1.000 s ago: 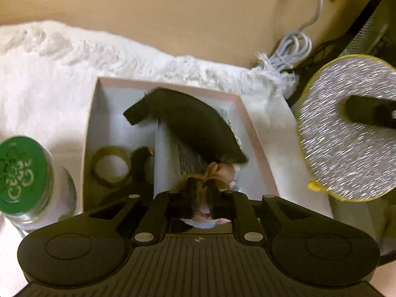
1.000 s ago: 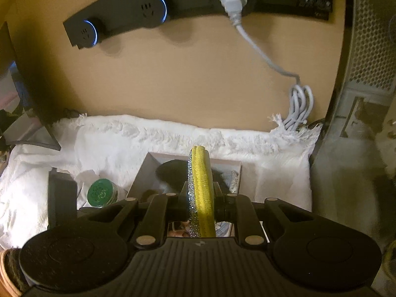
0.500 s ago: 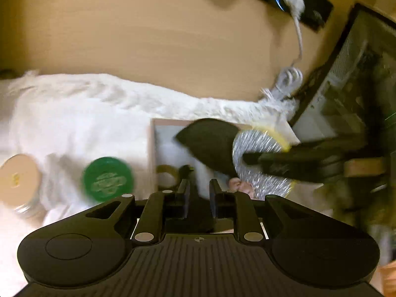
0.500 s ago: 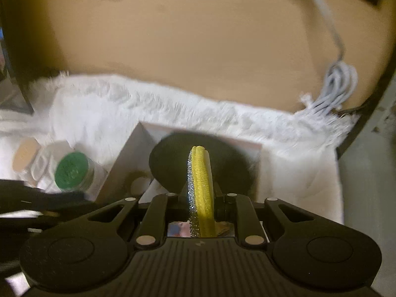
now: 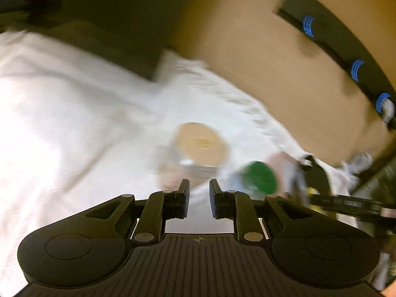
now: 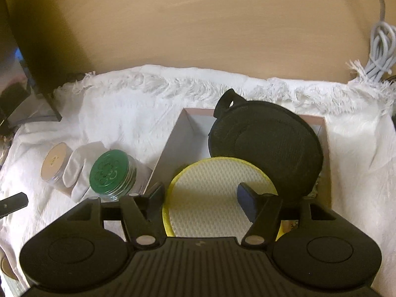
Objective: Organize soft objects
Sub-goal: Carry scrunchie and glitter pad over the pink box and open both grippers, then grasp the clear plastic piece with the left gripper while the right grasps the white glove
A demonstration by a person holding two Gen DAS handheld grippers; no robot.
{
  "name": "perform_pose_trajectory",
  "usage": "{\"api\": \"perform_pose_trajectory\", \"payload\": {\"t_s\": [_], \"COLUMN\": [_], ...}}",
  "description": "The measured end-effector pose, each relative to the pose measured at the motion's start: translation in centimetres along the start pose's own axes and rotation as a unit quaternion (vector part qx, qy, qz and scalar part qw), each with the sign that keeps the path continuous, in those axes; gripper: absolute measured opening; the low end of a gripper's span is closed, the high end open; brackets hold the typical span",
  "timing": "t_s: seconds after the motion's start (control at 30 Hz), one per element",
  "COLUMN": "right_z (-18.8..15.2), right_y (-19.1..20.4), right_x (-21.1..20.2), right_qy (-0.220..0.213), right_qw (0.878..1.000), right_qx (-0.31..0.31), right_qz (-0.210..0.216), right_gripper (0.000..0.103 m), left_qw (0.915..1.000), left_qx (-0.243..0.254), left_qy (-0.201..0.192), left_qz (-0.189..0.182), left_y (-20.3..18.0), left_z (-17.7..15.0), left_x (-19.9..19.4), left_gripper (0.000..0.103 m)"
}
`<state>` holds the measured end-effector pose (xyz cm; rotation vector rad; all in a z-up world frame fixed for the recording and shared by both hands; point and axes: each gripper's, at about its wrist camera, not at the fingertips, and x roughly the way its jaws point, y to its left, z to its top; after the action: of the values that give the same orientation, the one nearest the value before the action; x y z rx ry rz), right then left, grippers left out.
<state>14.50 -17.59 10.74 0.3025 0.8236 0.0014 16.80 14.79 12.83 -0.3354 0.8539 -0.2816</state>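
Observation:
A round yellow-rimmed pad (image 6: 210,198) lies flat in the pale box (image 6: 173,136), white mesh side up, partly over a round black pad (image 6: 267,143) that leans in the box. My right gripper (image 6: 200,193) is open just above the yellow pad, its fingers spread either side of it. My left gripper (image 5: 199,189) is open and empty over the white towel (image 5: 74,123), near two jars; this view is blurred.
A green-lidded jar (image 6: 112,174) and a tan-lidded jar (image 6: 53,162) stand left of the box with a white glove (image 6: 79,170) between them. A coiled grey cable (image 6: 382,49) lies at the back right. A black power strip (image 5: 346,57) runs along the wooden desk.
My right gripper opened and let go of the yellow pad, which now lies flat in the box. My left gripper swung left, away from the box, toward the jars.

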Motion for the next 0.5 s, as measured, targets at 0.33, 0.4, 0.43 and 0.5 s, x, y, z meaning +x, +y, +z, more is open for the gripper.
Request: {"api": "perform_pose_trajectory", "payload": {"t_s": [0.33,0.4,0.43,0.5], "right_z": [-0.7,-1.3,-1.4,-0.9], "right_y": [9.5,12.0,13.1,14.8], "right_x": [-5.0,-4.1,-3.5,-2.2], "right_qy": [-0.082,-0.069,-0.057,-0.030], "right_qw": [0.979,0.973,0.973,0.975], "right_qx": [-0.187,-0.218,-0.223,-0.218], "right_qz": [-0.009,0.003,0.011,0.021], "right_gripper": [0.071,0.071,0.071,0.071], "left_qw": [0.9993,0.9984,0.9977,0.9959], "left_qx": [0.009,0.032,0.048,0.072], "left_qy": [0.031,0.036,0.036,0.040], "left_qz": [-0.018,-0.028,-0.032,-0.038], "left_y": [3.1,3.3,3.4,4.0], "left_z": [-1.0,-0.8,-0.7,0.0], "left_x": [2.1,3.0,3.3,4.4], "left_gripper": [0.019,0.019,0.019,0.019]}}
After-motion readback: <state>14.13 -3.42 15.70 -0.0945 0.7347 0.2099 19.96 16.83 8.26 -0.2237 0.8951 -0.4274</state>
